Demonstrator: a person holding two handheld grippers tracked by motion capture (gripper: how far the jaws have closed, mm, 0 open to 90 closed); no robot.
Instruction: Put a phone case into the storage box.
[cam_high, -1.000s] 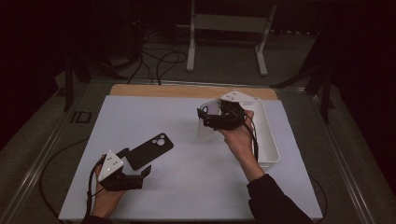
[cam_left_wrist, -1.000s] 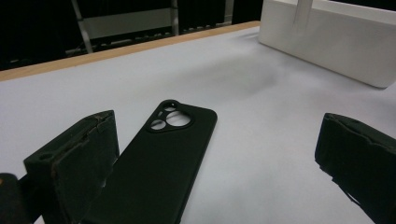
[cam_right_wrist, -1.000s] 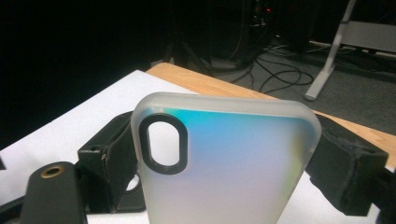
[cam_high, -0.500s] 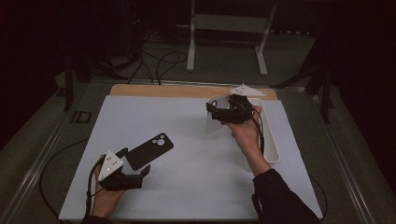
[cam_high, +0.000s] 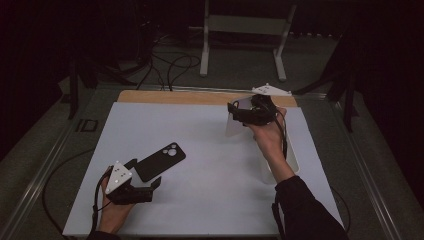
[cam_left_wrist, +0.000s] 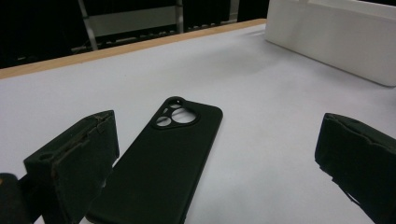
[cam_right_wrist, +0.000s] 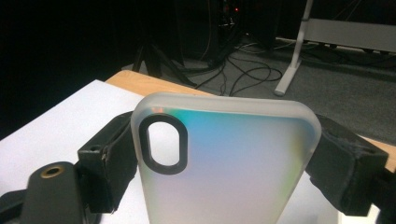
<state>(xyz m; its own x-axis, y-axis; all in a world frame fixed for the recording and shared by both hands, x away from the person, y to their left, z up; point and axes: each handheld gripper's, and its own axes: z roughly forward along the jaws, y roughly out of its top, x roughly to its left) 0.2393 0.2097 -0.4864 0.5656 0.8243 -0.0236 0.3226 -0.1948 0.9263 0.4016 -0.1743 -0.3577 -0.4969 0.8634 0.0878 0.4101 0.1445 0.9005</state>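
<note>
Two phone cases are in play on the white table (cam_high: 210, 200). In the high view, the right gripper (cam_high: 235, 117) holds a frosted case (cam_high: 235, 125) upright in the air, clear of the white tray (cam_high: 295, 165) beside the forearm; what lies in the tray cannot be made out. Since a second ago that hand has carried the case toward the table's far right. The left gripper (cam_high: 150, 182) rests low, the black case (cam_high: 160, 161) lying flat just ahead.

In the left gripper view, the jaws stand apart, the black case (cam_left_wrist: 163, 158) lying next to the left one, the tray (cam_left_wrist: 336, 37) far off.

In the right gripper view, both pads clamp the frosted case (cam_right_wrist: 229, 163) by its edges.
</note>
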